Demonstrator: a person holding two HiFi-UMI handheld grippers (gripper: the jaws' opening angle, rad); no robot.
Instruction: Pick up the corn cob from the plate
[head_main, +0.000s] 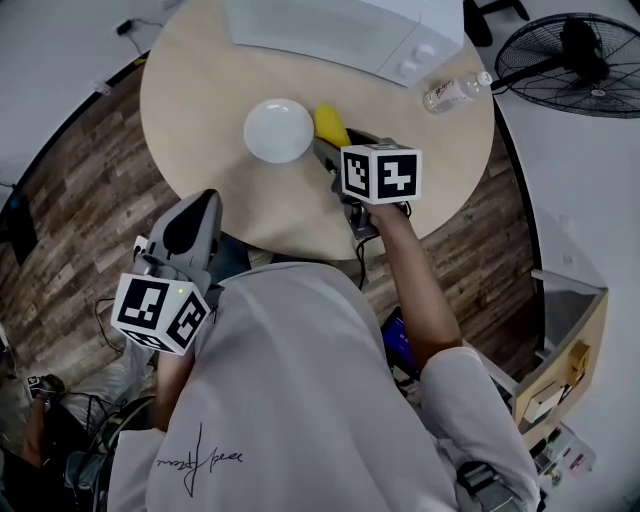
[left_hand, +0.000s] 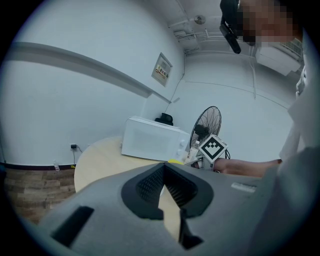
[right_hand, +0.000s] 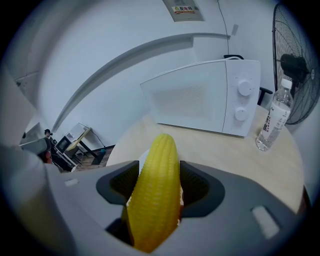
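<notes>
Two grippers are in play, but only one is working. My left gripper (head_main: 200, 205) hangs at the near edge of the table (head_main: 190, 110), well left of the action, with its jaws together on nothing.

The white plate (head_main: 278, 130) sits just left of my right gripper (head_main: 326, 150). That gripper is clamped on the corn cob (right_hand: 157, 190), one pad on each flank. The cob's tapered tip pokes out well past the jaws, just beside the plate's right rim. I cannot tell whether it is fully clear of the plate.

My main worry is the cob's shape. It is round, ribbed and narrowing, so it could roll or pivot between the pads if I tilt or jerk. The microwave (right_hand: 200, 95) stands ahead of the gripper and a water bottle (right_hand: 272, 120) to its right. A careless swing that way could topple the bottle.
</notes>
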